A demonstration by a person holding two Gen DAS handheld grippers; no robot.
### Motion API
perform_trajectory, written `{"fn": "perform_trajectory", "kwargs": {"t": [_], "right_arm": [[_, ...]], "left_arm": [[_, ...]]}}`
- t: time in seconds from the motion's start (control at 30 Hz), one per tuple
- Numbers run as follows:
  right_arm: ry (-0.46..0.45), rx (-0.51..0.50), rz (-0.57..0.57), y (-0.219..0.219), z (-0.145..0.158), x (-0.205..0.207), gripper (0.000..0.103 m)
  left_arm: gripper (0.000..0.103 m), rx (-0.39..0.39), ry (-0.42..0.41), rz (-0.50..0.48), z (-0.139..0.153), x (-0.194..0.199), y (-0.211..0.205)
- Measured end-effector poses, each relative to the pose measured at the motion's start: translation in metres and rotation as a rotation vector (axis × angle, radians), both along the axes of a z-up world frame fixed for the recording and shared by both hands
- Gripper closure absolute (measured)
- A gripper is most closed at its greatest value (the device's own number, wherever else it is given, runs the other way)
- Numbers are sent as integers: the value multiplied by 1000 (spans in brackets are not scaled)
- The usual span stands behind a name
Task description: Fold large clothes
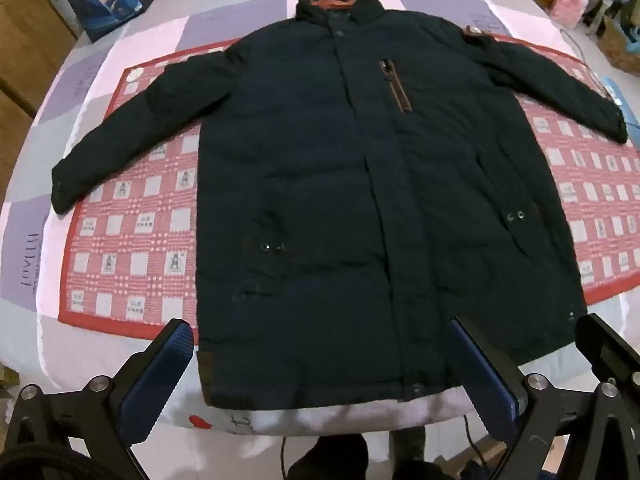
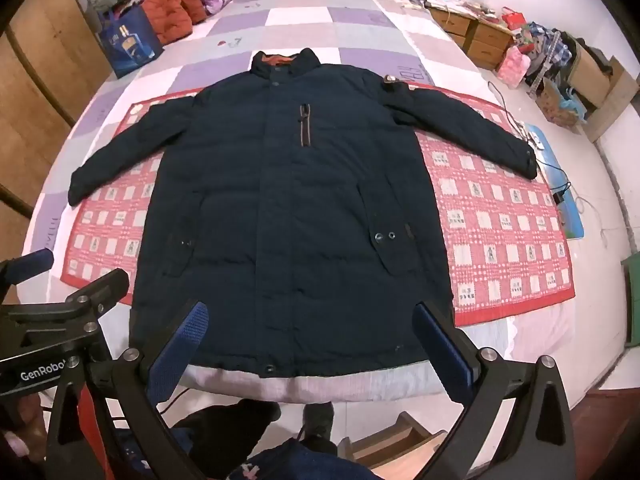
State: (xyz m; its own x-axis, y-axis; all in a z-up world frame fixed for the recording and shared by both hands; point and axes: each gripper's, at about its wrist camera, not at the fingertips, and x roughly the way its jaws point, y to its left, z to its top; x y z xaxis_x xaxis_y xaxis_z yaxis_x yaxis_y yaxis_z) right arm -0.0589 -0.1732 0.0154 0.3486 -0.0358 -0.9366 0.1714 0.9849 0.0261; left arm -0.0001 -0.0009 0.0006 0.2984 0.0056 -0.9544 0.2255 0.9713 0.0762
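Both grippers, left (image 1: 320,376) and right (image 2: 310,354), hung with jaws wide apart and empty above the hem of the dark coat (image 1: 360,200), which lay flat on the bed (image 2: 304,12), sleeves spread, so no fold had been made.

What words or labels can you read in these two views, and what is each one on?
"GenRobot", last letter cut off: left gripper, on its body.
Blue bag: printing too blurred to read.
Red mat: small characters in the squares, too small to read.
Bedsheet: faint markings, unreadable.
Jacket: sleeve badge, unreadable.
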Motion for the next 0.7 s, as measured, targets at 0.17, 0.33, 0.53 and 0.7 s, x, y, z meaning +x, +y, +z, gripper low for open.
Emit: {"fn": "perform_trajectory", "kwargs": {"t": [0.17,0.33,0.53,0.7], "right_arm": [[-11,1,0,1,1,-6,0],[-15,4,-1,1,4,-11,0],[-19,3,-1,1,7,-17,0],[-26,-1,4,-2,9,-25,0]], "left_arm": [[0,5,-9,-6,4,-7,-7],[0,-4,-10,-6,4,-8,-5],[0,-9,-28,-8,9,-20,-3],[0,-13,-40,-6,13,-25,-3]]}}
